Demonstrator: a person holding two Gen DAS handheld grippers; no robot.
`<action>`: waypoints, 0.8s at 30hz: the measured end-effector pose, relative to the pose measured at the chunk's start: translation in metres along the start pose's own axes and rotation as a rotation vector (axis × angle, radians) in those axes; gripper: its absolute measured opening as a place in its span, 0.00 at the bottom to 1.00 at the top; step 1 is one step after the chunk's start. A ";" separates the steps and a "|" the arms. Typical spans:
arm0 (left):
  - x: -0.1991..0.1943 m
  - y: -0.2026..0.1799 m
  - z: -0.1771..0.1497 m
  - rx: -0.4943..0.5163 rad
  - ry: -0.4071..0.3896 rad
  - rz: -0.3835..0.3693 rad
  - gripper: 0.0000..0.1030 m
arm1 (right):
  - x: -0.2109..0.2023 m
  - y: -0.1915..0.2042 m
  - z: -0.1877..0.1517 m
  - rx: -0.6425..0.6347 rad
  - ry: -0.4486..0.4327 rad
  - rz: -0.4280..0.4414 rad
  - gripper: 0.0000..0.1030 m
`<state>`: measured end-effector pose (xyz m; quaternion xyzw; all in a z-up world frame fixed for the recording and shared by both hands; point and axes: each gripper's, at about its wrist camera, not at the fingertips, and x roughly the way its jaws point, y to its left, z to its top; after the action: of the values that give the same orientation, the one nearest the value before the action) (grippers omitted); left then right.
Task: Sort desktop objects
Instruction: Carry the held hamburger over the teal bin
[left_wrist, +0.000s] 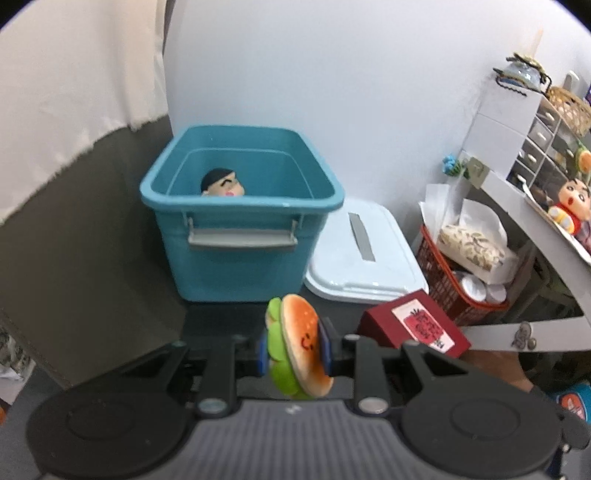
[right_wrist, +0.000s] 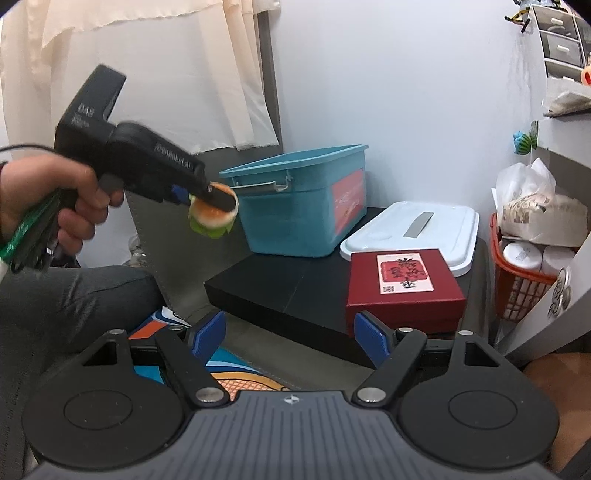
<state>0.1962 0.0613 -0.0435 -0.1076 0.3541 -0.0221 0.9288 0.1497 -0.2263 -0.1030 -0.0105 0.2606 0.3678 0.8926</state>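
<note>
The left tool (left_wrist: 293, 350) is clenched on a plush hamburger toy (left_wrist: 300, 347), its blue pads (left_wrist: 325, 350) pinching bun and lettuce flat-on. From the right wrist view the toy hangs in the air just short of the teal storage bin (left_wrist: 242, 206), which stands on the black desk (right_wrist: 280, 284) with a doll head already inside. The toy looks light and soft, squashing under the pads, so a grip across its faces should hold well. The right tool (right_wrist: 290, 338) stands released and holds nothing, aimed towards the red box (right_wrist: 404, 286) beside the bin's white lid (right_wrist: 410, 230).
</note>
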 end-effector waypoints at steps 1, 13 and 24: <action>-0.002 -0.001 0.003 0.008 -0.004 0.007 0.29 | 0.001 0.001 -0.001 0.002 0.001 0.002 0.78; -0.020 -0.018 0.043 0.091 -0.024 0.033 0.29 | -0.006 0.003 0.003 0.019 -0.031 -0.008 0.82; -0.019 -0.018 0.077 0.098 -0.019 0.051 0.29 | -0.009 0.004 0.003 0.035 -0.034 -0.019 0.82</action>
<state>0.2336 0.0605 0.0290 -0.0531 0.3466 -0.0146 0.9364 0.1431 -0.2288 -0.0953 0.0088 0.2517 0.3546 0.9005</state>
